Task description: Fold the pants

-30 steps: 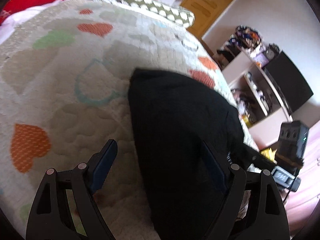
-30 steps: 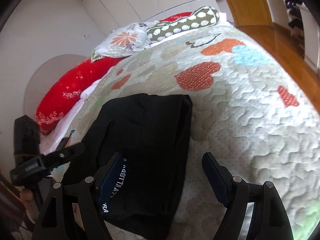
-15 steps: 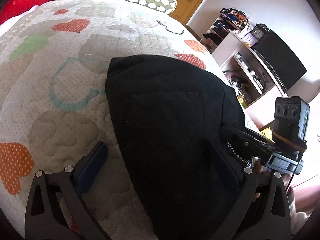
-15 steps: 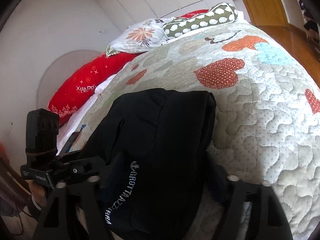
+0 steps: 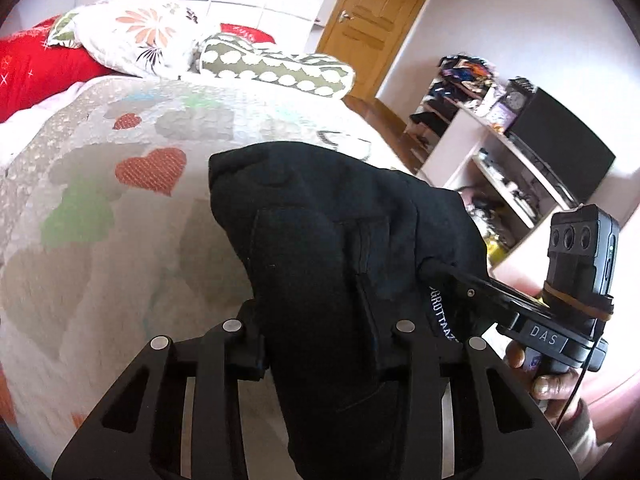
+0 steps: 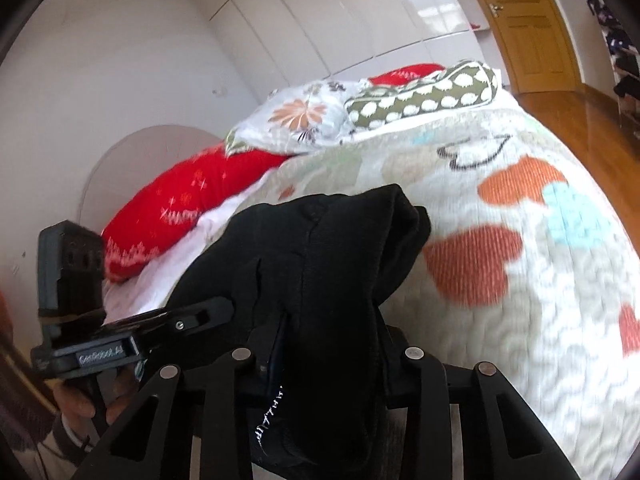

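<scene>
Behind pants (image 5: 320, 240), pillows (image 5: 276, 68).

You are in a home bedroom: a bed (image 5: 120, 208) covered with a quilted spread of coloured hearts fills most of both views, with a red pillow (image 6: 192, 208), a floral pillow (image 5: 136, 36) and a green bolster with white spots (image 6: 424, 100) piled at its head. Past the bed you can see a wooden door (image 5: 372, 28), glossy white wardrobe fronts (image 6: 360, 16), a polished wood floor (image 6: 576, 116), and open shelves (image 5: 500, 168) crowded with household clutter beside a dark screen (image 5: 560, 148).
</scene>
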Motion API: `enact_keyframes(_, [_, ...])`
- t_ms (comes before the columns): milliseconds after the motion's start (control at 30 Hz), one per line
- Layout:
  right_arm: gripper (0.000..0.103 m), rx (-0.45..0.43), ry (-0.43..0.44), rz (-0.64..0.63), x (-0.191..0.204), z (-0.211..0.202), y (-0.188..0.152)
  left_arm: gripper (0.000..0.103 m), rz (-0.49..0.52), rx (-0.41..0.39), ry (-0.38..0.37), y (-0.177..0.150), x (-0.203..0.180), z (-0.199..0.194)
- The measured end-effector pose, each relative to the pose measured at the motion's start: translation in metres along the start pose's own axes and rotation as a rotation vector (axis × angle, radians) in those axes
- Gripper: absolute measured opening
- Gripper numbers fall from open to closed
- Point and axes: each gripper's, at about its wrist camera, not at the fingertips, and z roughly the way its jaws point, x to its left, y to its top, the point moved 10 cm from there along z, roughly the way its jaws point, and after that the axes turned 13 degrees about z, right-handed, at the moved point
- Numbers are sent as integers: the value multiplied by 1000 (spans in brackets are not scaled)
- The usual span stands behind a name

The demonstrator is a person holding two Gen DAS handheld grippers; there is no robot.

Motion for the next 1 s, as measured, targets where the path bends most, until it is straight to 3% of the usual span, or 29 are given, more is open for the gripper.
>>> enact_keyframes(67, [36,19,-53,15,-15,21,7,36,-20,44,29,-2,16,22])
enact_keyframes(133, [38,35,-203,-13,-39,40,7,49,-49,130,86,-16,37,44])
enact_keyframes(167, [41,48,-233,-31,-45,43,6,58,-79,121,92,-21,45,44])
enact_keyframes(233, [42,46,-198,-22,-44,34,6,61,-88,93,109,-22,48,35])
enact_keyframes(333, [42,-22,-259,-95,-39,11,16,61,-71,68,189,-24,51,10])
enact_keyframes(467, [42,-39,-159,-120,-8,-2,26,61,-14,25,224,-18,39,-7])
enact_keyframes(567, [42,-35,-159,-160,8,11,33,61,35,20,255,-20,22,-4])
enact_keyframes(700, [42,15,-183,-175,10,44,33,62,81,87,307,-37,17,21])
enact_keyframes(833, [42,100,-280,-164,-17,79,18,73,47,65,305,-42,23,29])
enact_keyframes(1000, [42,85,-265,-174,-14,64,17,76,7,70,288,-45,22,24])
